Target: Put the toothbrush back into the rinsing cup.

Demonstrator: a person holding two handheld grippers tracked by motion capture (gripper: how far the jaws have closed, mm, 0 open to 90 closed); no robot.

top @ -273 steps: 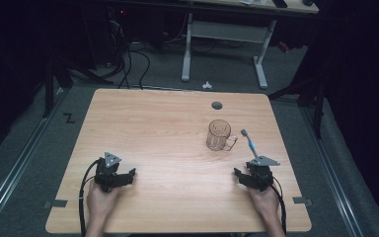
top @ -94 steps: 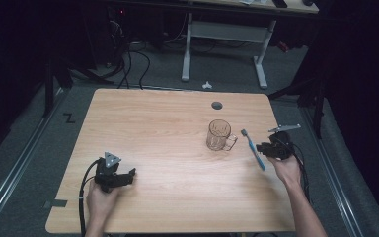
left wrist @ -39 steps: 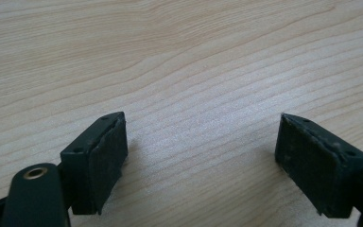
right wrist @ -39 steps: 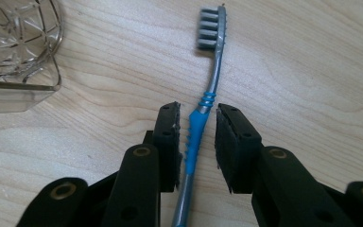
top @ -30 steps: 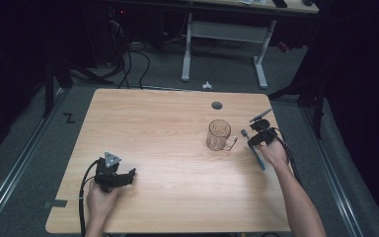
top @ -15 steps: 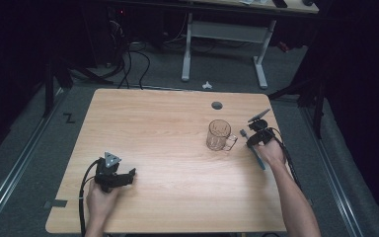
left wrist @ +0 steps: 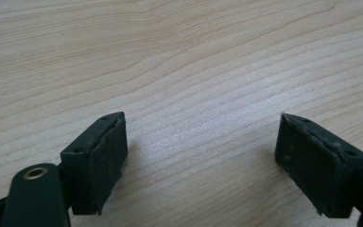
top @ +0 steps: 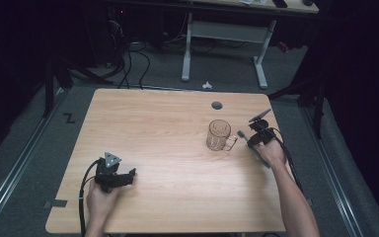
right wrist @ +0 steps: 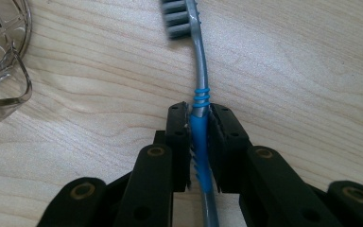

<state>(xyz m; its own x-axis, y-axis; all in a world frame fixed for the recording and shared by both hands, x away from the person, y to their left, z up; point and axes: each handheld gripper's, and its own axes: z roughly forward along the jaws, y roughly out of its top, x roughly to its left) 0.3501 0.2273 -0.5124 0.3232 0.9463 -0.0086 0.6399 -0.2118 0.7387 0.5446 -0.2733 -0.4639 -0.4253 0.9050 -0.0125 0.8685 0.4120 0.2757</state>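
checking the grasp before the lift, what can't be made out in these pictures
- Toothbrush: right gripper view, handle's tail hidden under the right gripper; bristle tips cut off by the top edge.
- Glass mug: same view, cut off by the left edge.
- High view: toothbrush too small to judge the grip.

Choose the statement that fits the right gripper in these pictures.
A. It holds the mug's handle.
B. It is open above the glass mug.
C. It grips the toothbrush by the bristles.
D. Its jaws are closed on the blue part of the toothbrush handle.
D: in the right gripper view the right gripper has both pads pressed on the blue grip of the toothbrush, with the bristle head beyond the jaws and the glass mug off to one side.
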